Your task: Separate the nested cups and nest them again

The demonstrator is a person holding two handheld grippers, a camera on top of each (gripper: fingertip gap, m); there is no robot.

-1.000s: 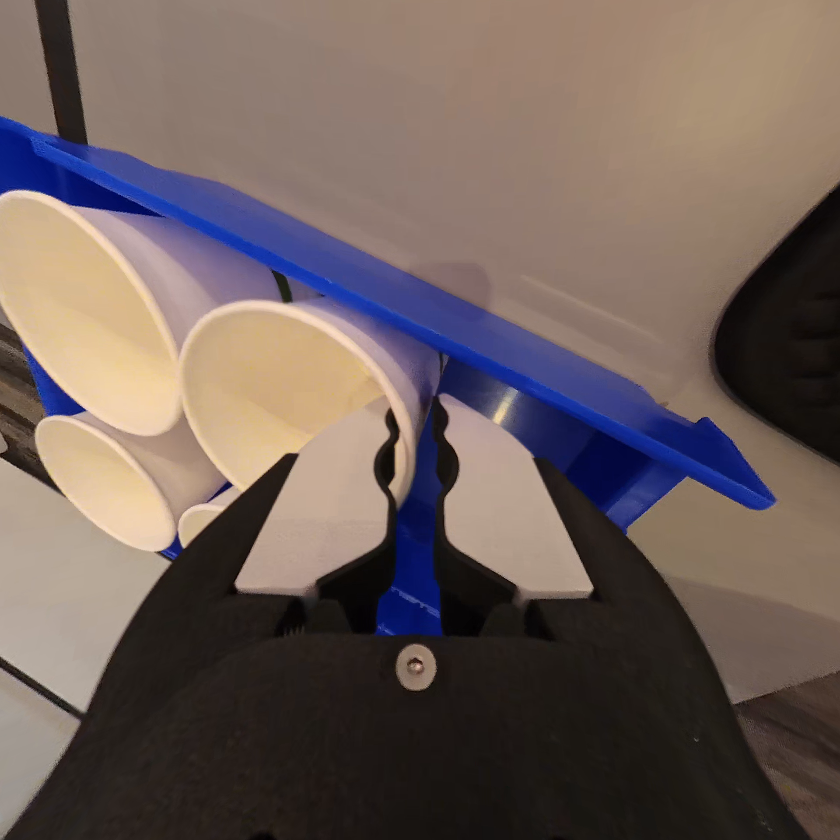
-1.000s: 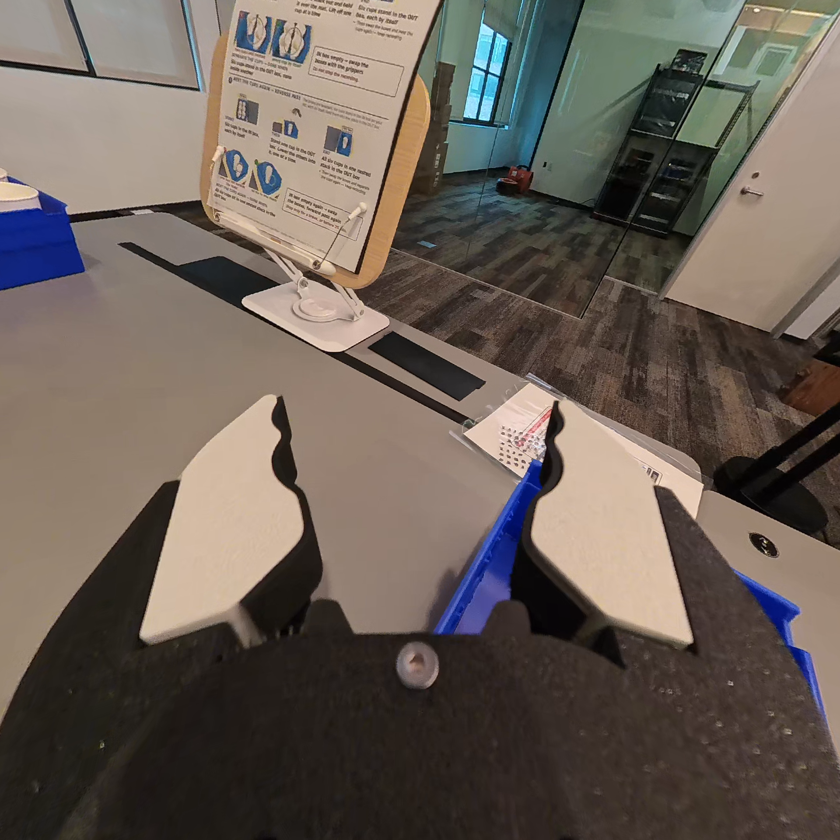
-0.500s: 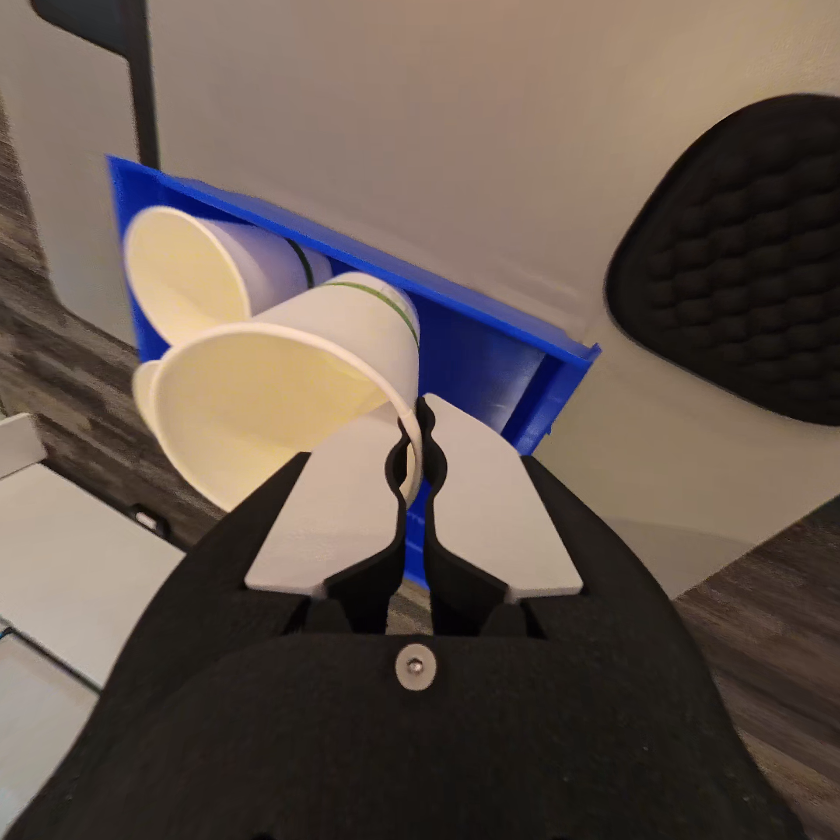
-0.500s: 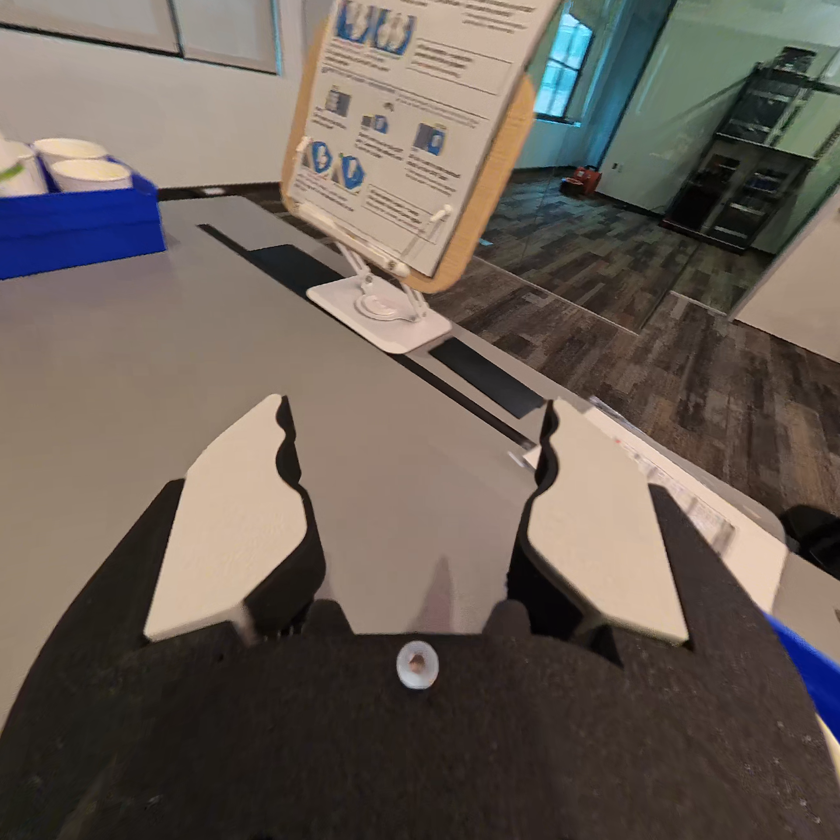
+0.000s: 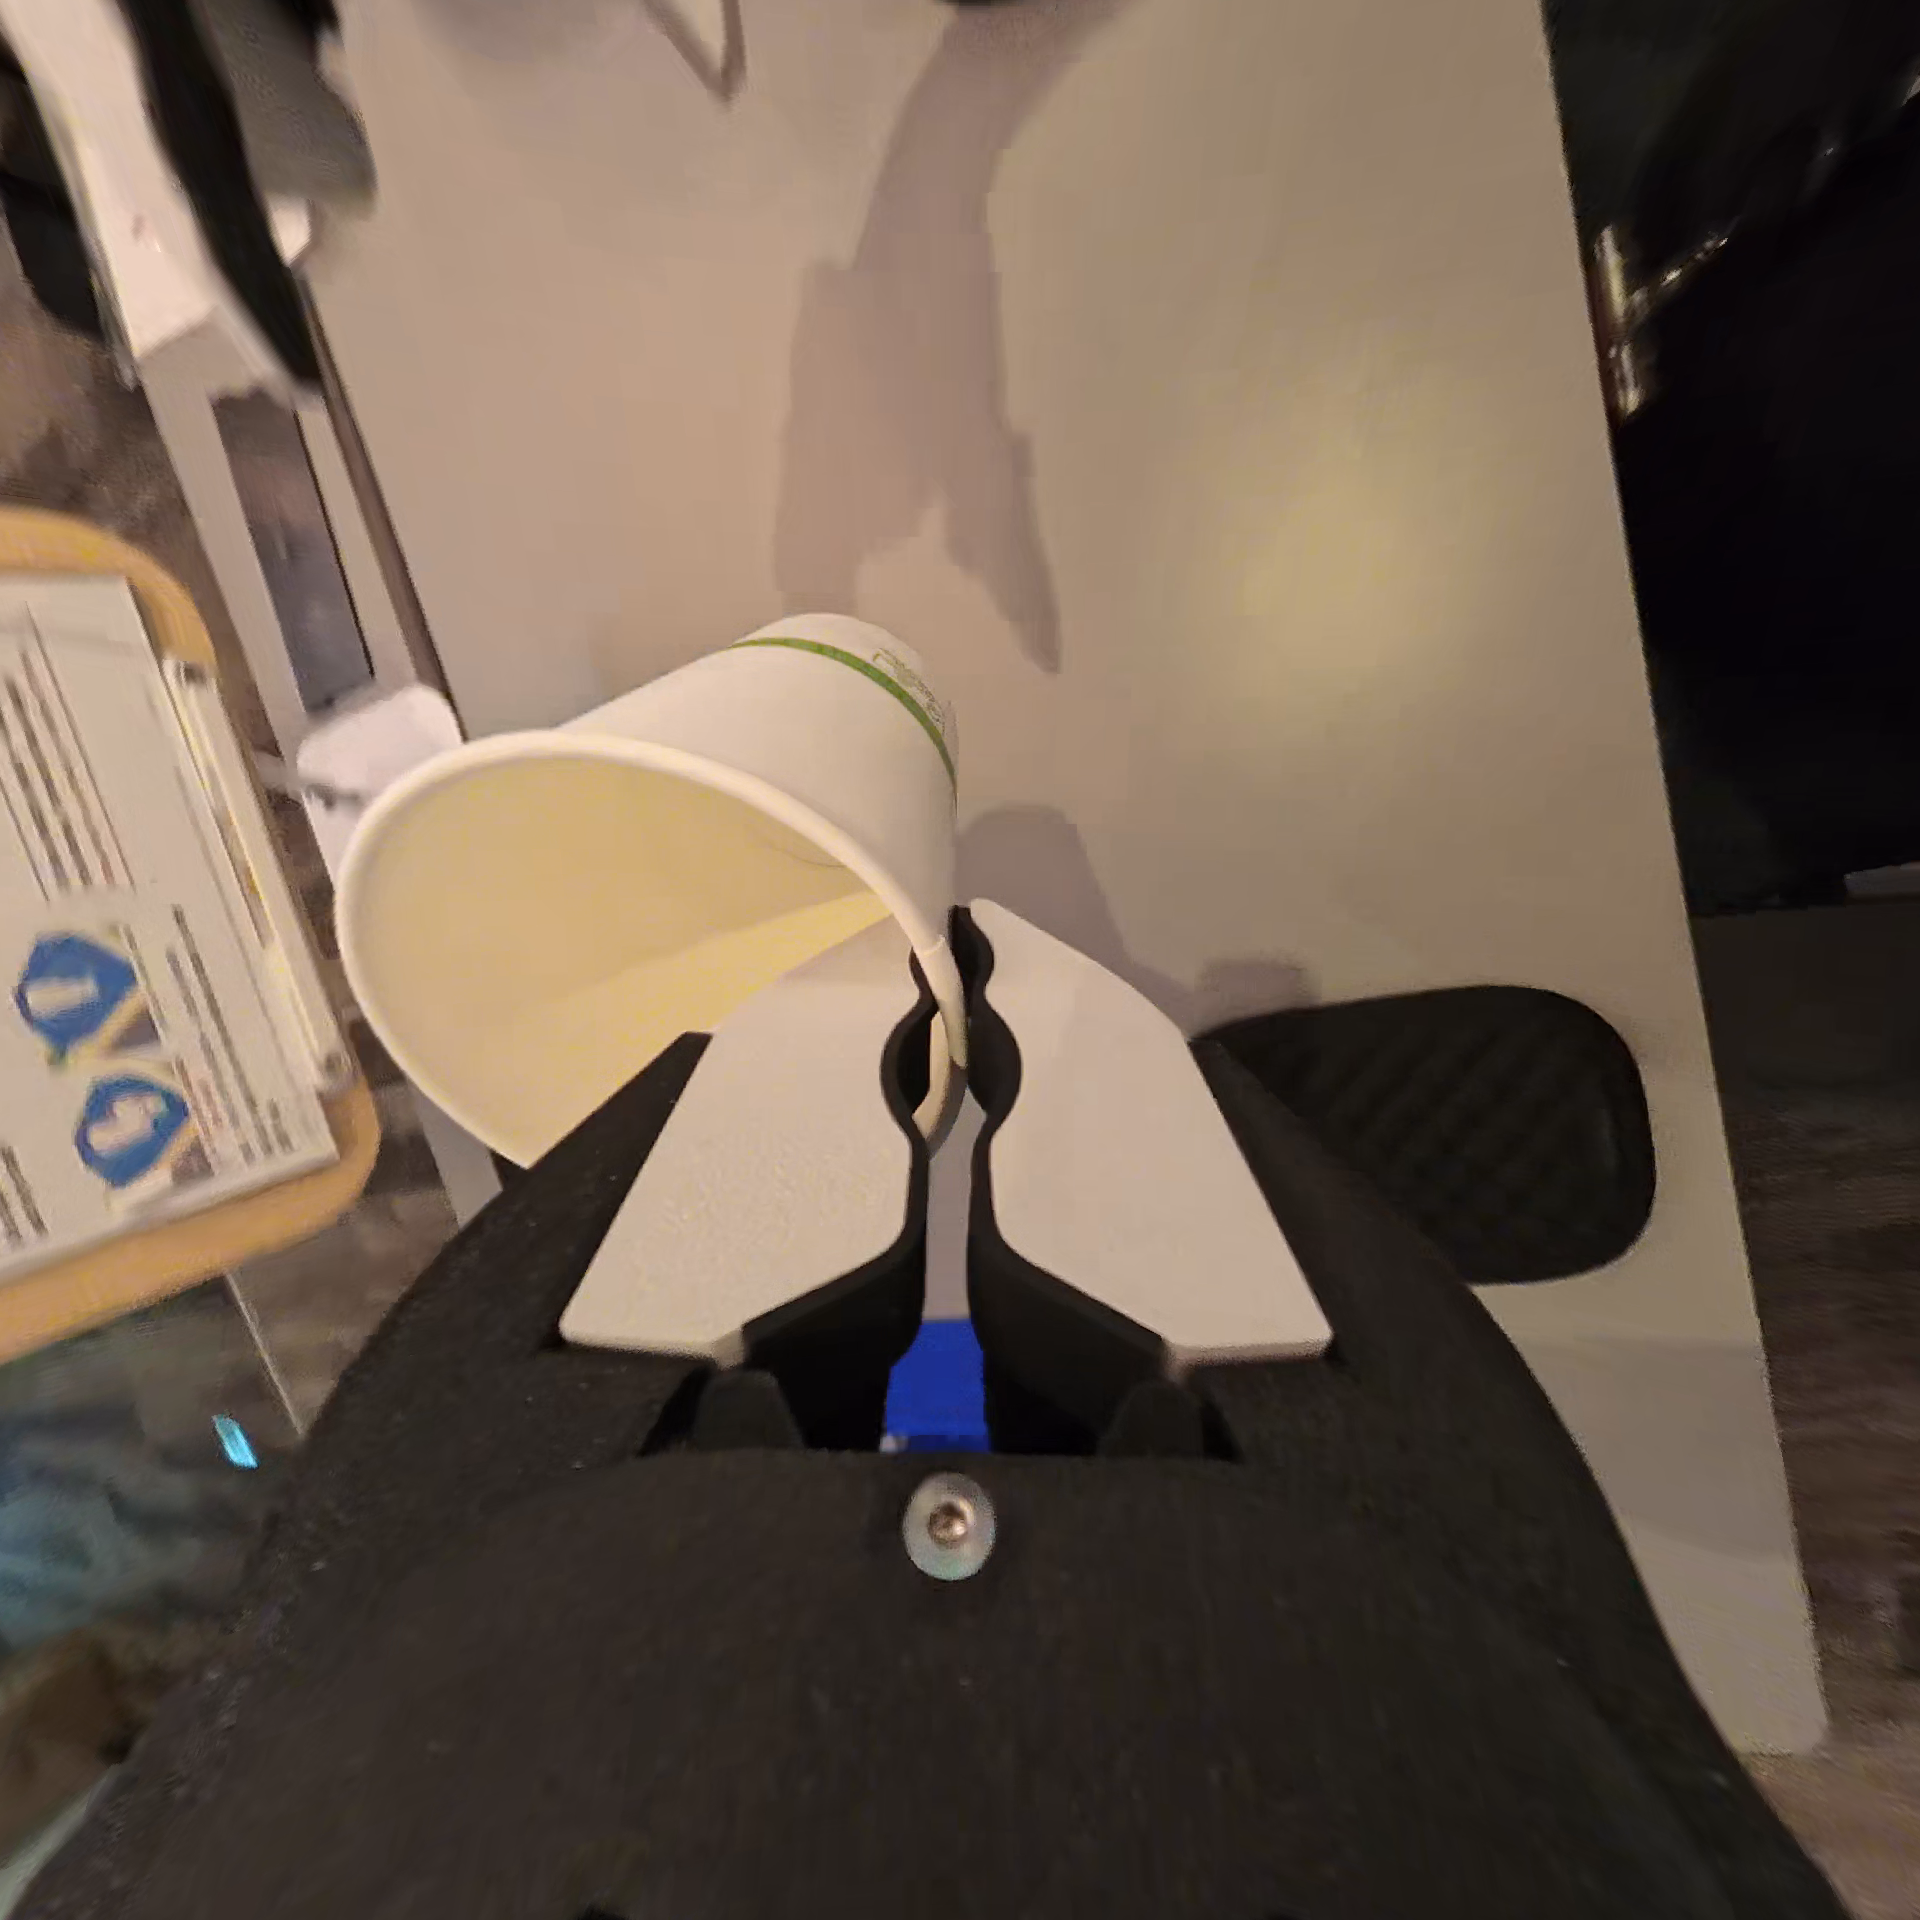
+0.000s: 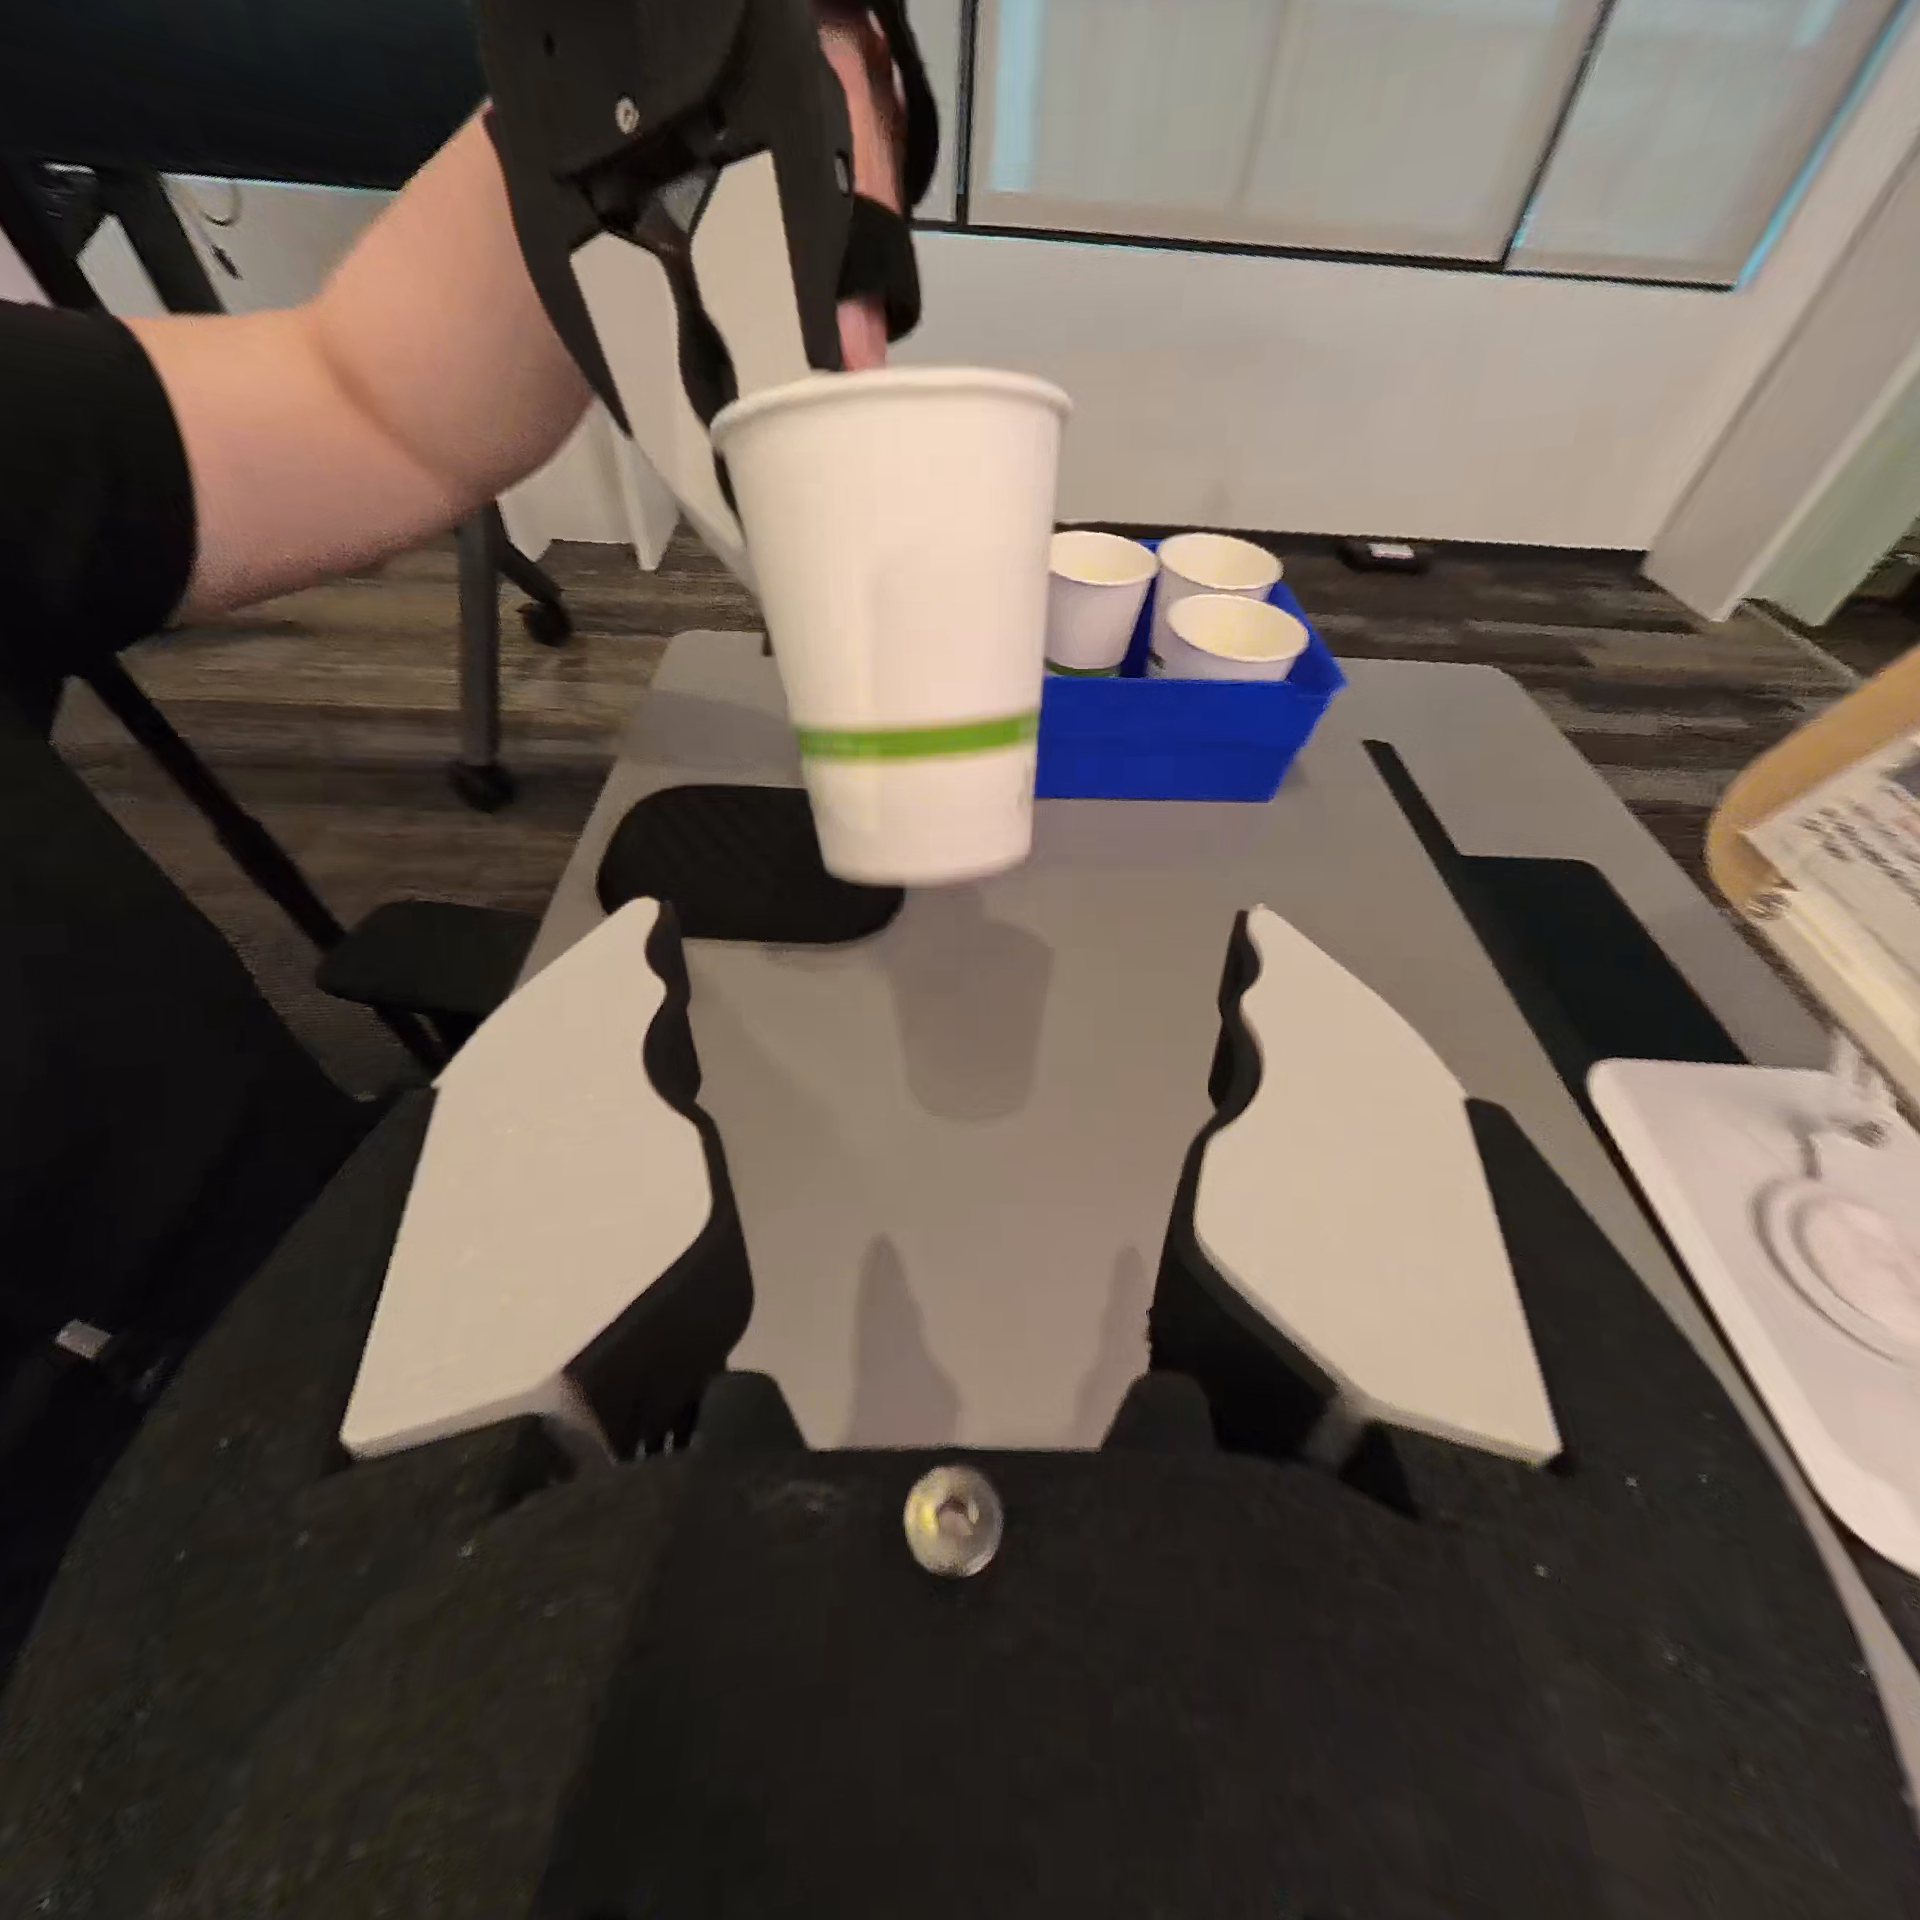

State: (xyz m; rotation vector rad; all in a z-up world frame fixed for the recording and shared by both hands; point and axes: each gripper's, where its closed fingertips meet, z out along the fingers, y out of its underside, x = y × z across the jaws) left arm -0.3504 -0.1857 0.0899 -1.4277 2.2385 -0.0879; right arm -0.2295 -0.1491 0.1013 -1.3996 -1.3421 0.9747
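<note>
My left gripper (image 5: pixel 948 940) is shut on the rim of a white paper cup (image 5: pixel 665 883) with a green band, holding it in the air above the grey table (image 5: pixel 1299 623). In the right wrist view the same cup (image 6: pixel 904 634) hangs upright from the left gripper (image 6: pixel 727 416) over the table's middle. My right gripper (image 6: pixel 956 966) is open and empty, low over the table, pointing at the cup. Three more white cups (image 6: pixel 1216 603) stand in a blue bin (image 6: pixel 1174 738) at the far end.
A black pad (image 6: pixel 727 873) lies on the table (image 6: pixel 935 1195) left of the held cup. A wooden board with an instruction sheet (image 6: pixel 1829 862) on a white stand (image 6: pixel 1787 1247) is at the right. A person's arm (image 6: pixel 343 436) reaches in from the left. Chairs stand beyond the table.
My left gripper has lifted the cup out of the blue bin and carried it over the table's middle. My right gripper has swung round to face the cup and bin, staying open.
</note>
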